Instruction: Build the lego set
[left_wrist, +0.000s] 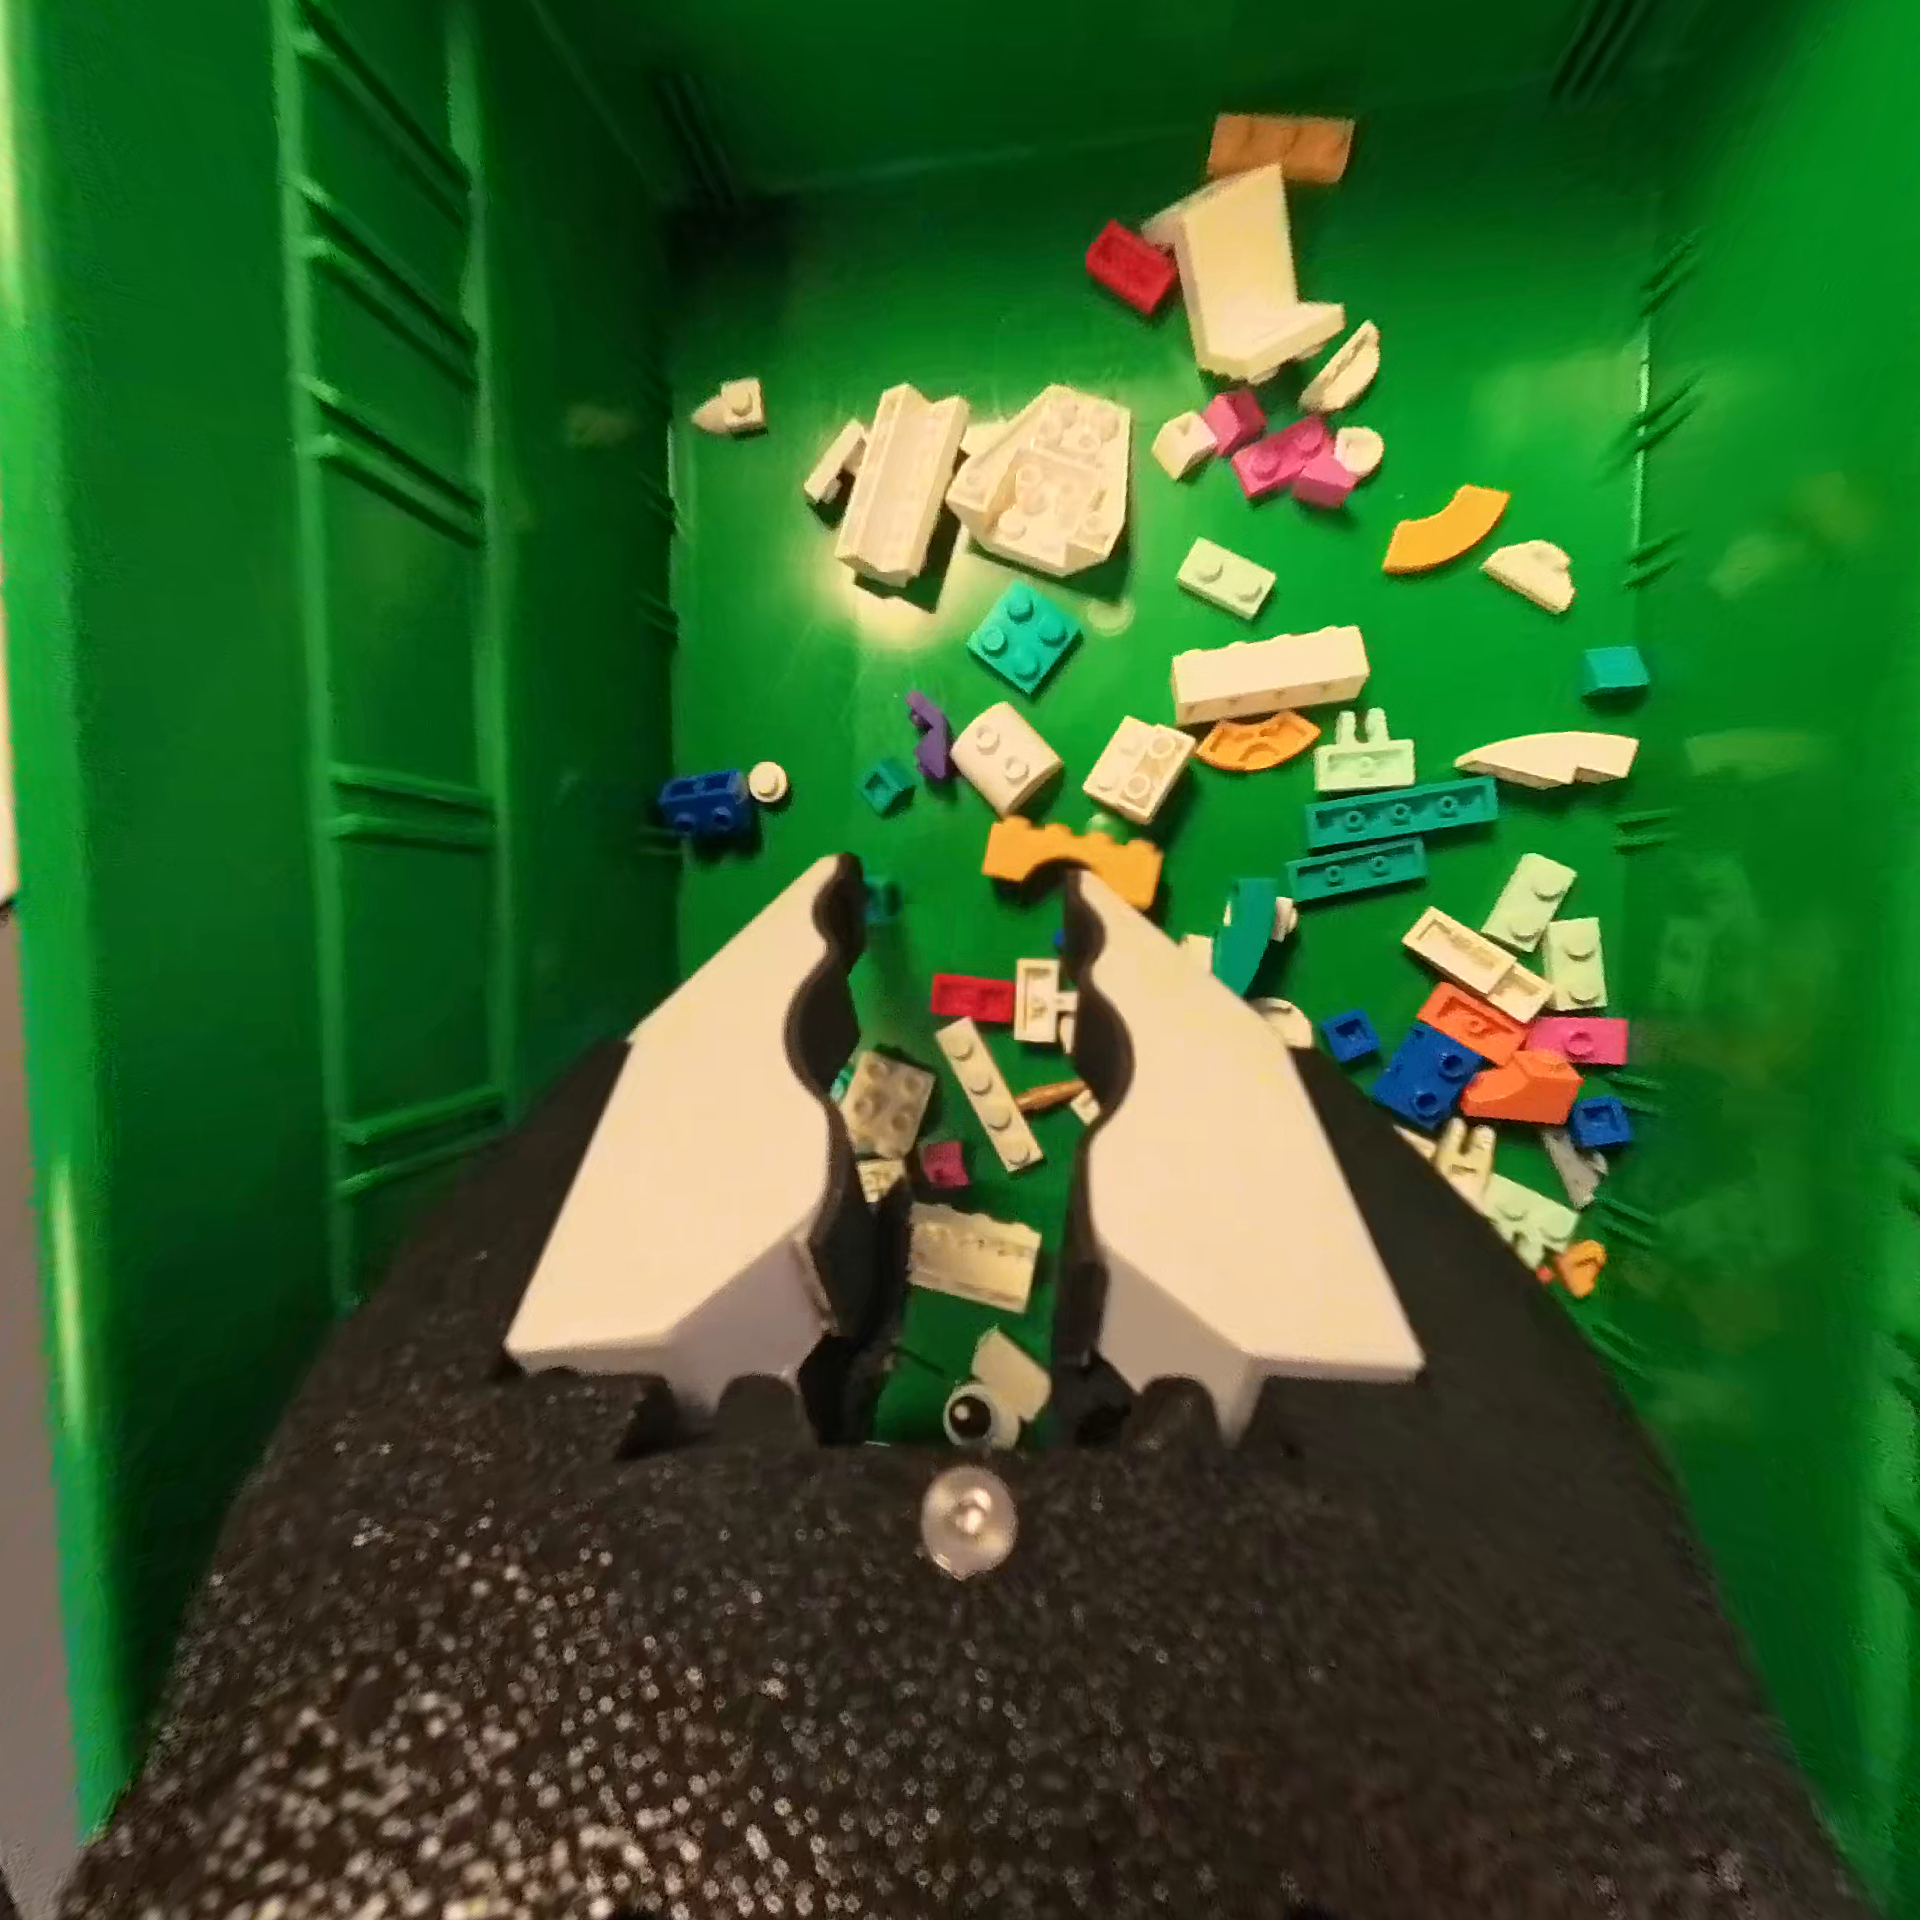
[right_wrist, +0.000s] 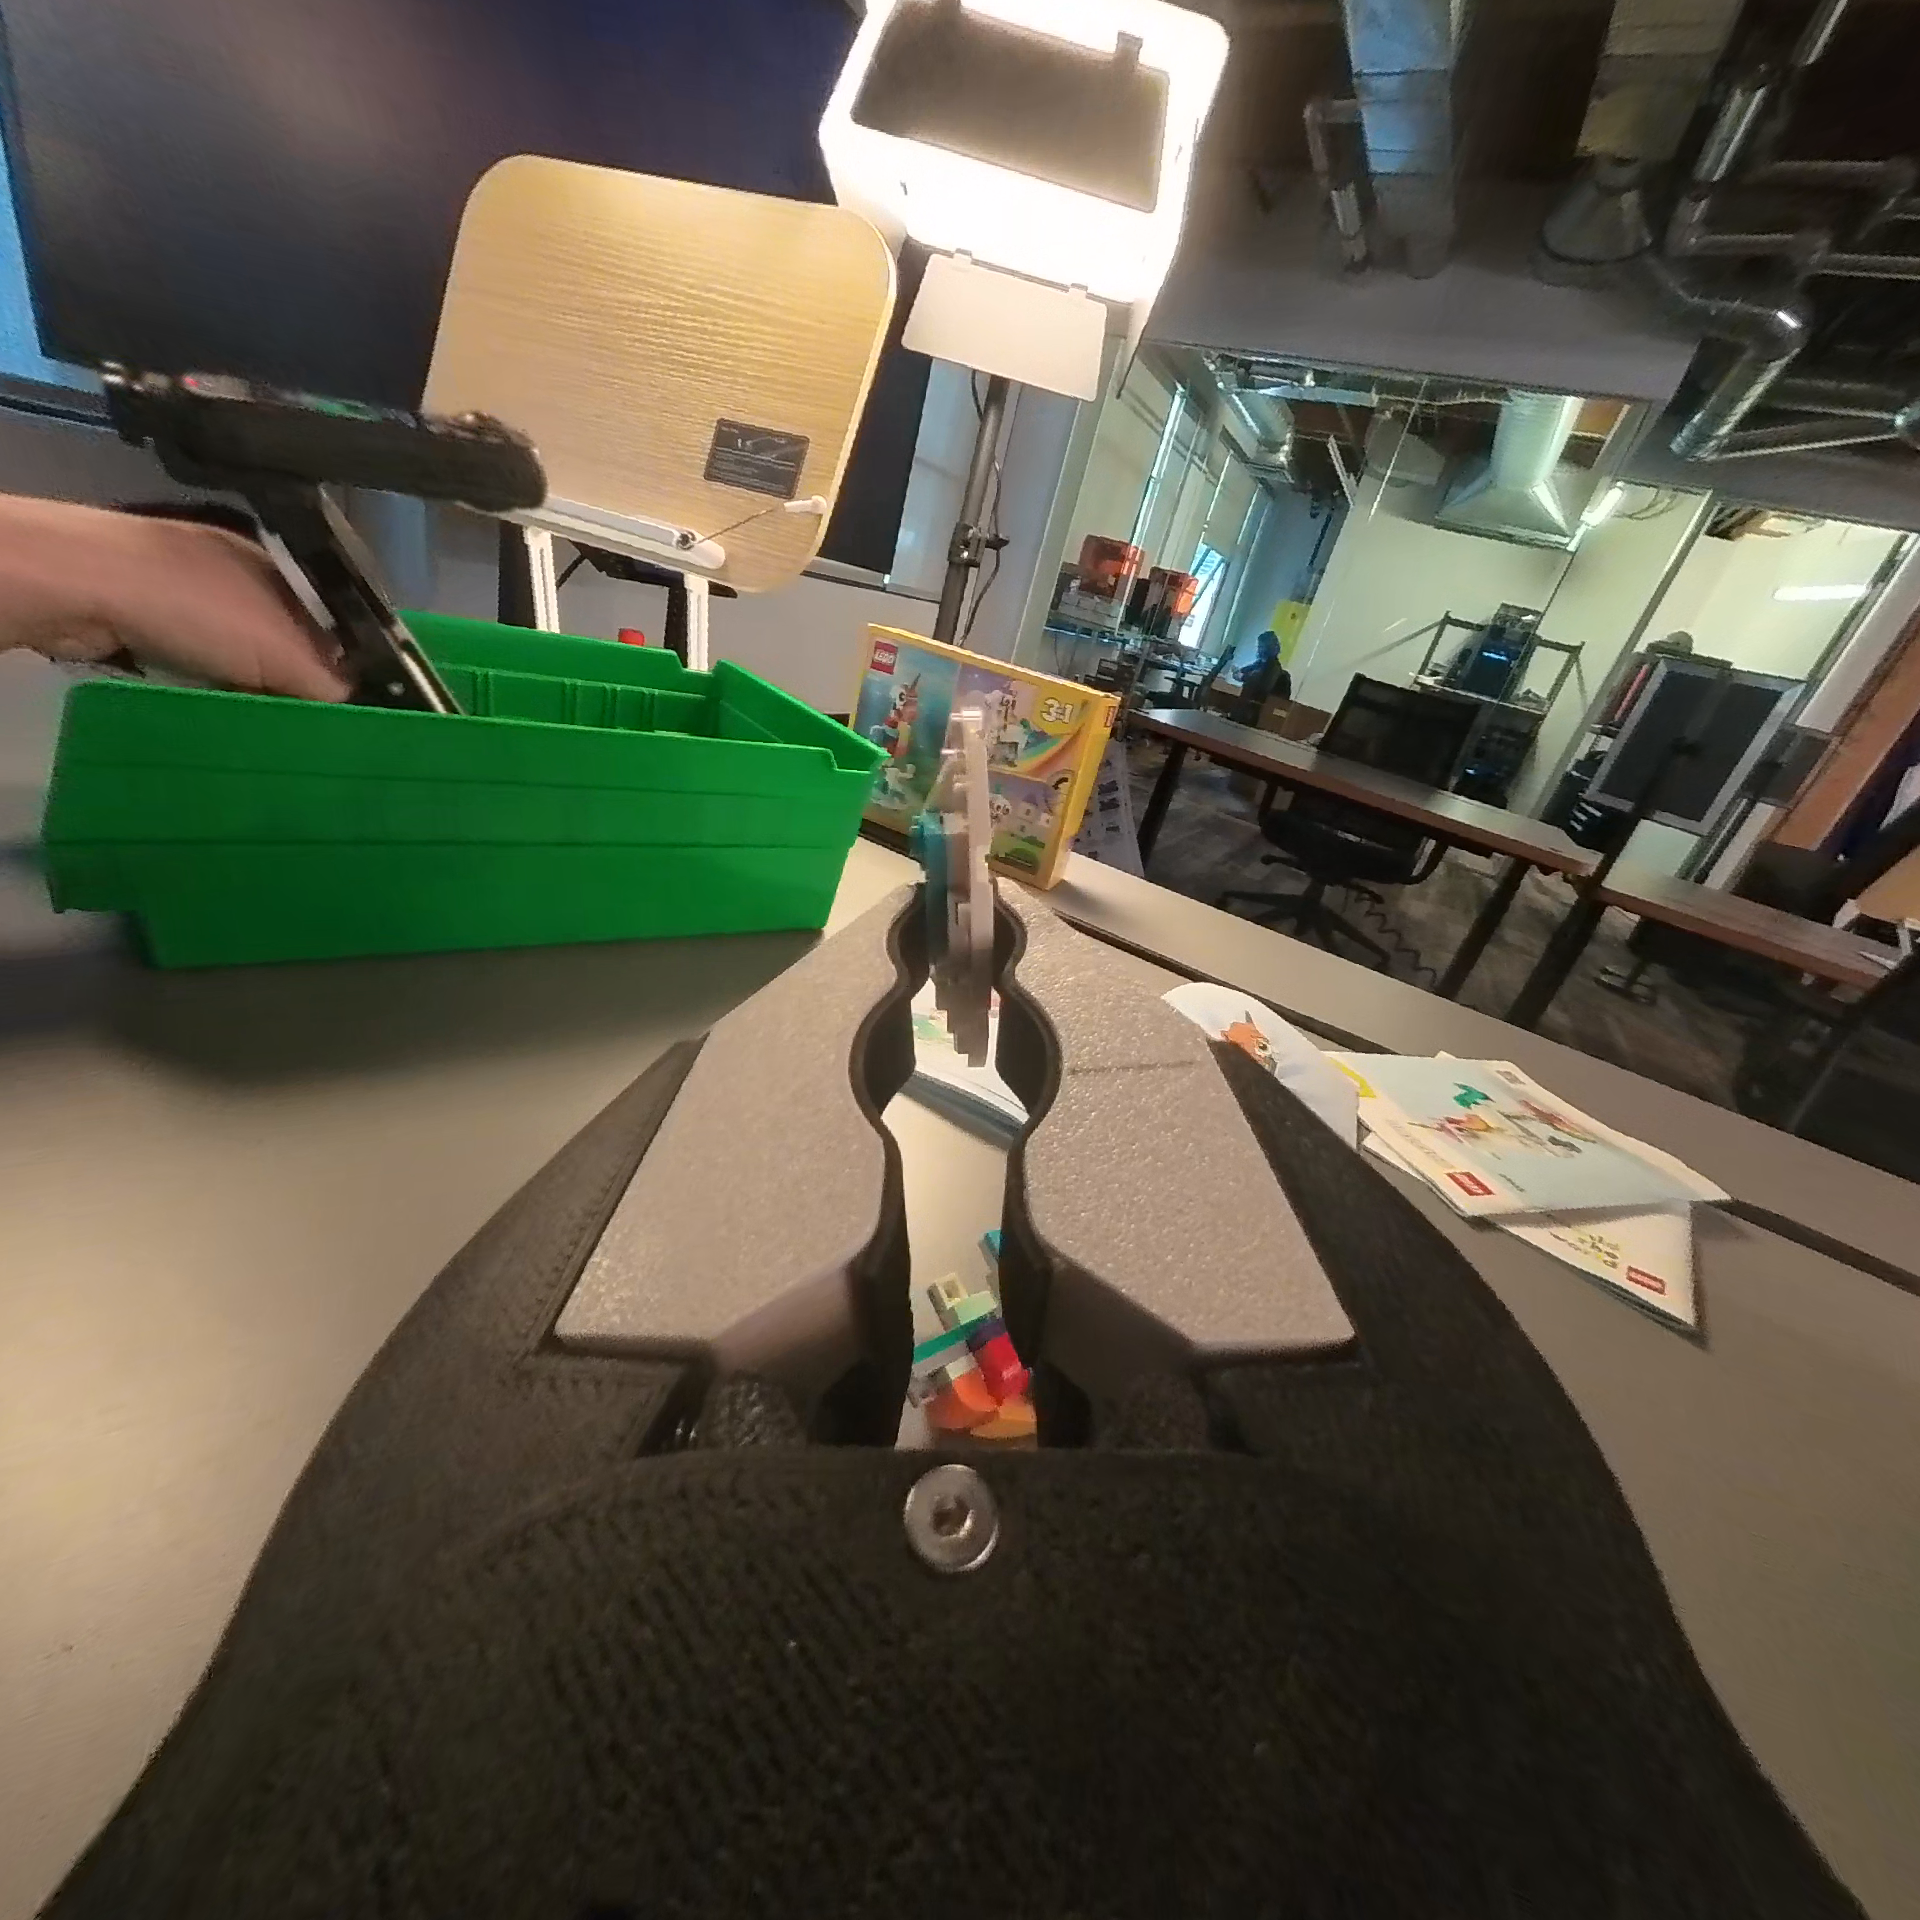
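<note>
My left gripper is open inside a green bin, just above its floor. Nothing sits between its pads. Many loose toy bricks lie scattered there, white, teal, pink, blue and orange. An orange arch brick lies just past the right fingertip. A red plate and a white plate lie on the floor under the gap. My right gripper is shut on a flat white brick assembly with a teal piece. It holds the assembly upright above the grey table, to the right of the bin.
In the right wrist view a hand holds the left gripper into the bin. A yellow toy box stands behind the bin. Instruction booklets lie at the right. A small coloured brick build lies on the table under my right gripper. Some 40 cm of space lies between my two pairs of fingers. Measured from the fingertips, the white plate is 4 cm or so from the left gripper and 35 cm from the right.
</note>
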